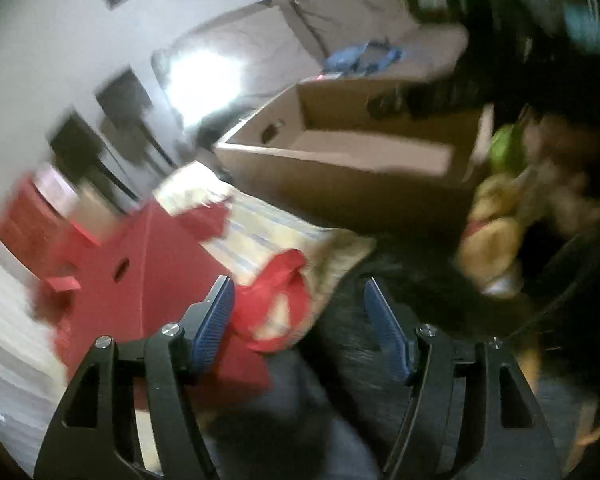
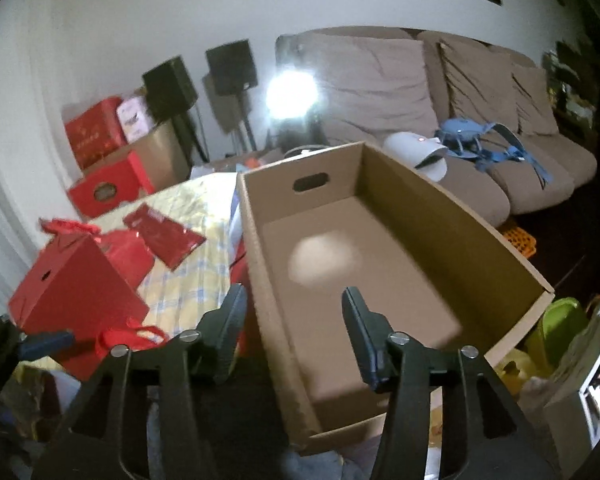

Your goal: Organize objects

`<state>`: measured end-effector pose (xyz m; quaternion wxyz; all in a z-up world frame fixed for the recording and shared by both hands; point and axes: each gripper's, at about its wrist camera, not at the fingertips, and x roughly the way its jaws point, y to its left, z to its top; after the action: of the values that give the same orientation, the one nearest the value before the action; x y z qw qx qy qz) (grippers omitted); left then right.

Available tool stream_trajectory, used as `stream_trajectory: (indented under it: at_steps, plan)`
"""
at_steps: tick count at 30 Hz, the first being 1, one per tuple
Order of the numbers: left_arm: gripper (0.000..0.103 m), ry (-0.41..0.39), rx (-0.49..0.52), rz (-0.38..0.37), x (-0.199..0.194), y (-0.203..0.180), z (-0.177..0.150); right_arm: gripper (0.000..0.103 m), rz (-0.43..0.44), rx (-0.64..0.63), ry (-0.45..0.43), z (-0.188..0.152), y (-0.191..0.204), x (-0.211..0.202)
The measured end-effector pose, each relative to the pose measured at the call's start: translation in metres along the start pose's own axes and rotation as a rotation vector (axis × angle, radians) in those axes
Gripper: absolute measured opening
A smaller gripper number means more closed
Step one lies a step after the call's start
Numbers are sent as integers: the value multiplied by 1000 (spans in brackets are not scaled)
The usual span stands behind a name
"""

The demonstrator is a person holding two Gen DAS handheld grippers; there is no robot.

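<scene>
Cardboard, plain brown and open-topped, makes up the long rectangular box (image 2: 380, 264) that fills the middle of our right wrist view; its long axis runs from about five o'clock up to eleven o'clock, with an oval hand-hole in the far short wall and nothing lying inside; a pale patch of light sits on its floor. Our right gripper (image 2: 294, 320) hovers over the near left corner, jaws spread with nothing between them; our left gripper (image 1: 300, 316), in its blurred view, also stands spread and empty above a red fabric bag with loop handles (image 1: 274, 312). At nine o'clock of the box, a tall red cardboard carton (image 2: 76, 300) stands on a yellow checked cloth (image 2: 188, 276); at one o'clock a beige cushioned sofa (image 2: 480, 92) lines the white wall, with blue straps (image 2: 484, 144) lying on its seat.
</scene>
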<state>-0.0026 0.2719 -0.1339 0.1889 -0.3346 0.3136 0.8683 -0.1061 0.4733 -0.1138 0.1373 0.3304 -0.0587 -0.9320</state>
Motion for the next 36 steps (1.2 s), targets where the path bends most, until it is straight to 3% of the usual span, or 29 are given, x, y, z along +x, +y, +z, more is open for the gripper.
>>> stream_trajectory:
  at_steps: [3,5,10,12,15,19,23,27,30,36]
  plan:
    - [66,10,45,32,14,-13,9,57,14,27,-3,-1,-5,-4]
    - [66,31,45,-6,19,-14,15,59,37,17,8,2,-3,-6]
    - [66,50,-182,-367,4,25,25,71,68,13,-45,12,-7,-29]
    - [67,47,-227,-398,-1,40,27,71,53,14,-53,15,-11,-34]
    - [70,29,-181,-314,-9,46,29,73,20,5,-48,18,-20,-39]
    - [70,62,24,-152,-10,18,28,76,6,-9,-54,20,-23,-45]
    - [72,66,274,114,7,-26,15,79,16,-9,-58,21,-22,-49]
    - [67,86,325,253,34,-32,7,79,25,-23,-51,20,-17,-50]
    - [52,131,350,260,50,-36,4,80,35,-29,-49,20,-14,-49]
    - [58,111,492,339,58,-44,-14,80,49,-29,-26,19,-14,-43]
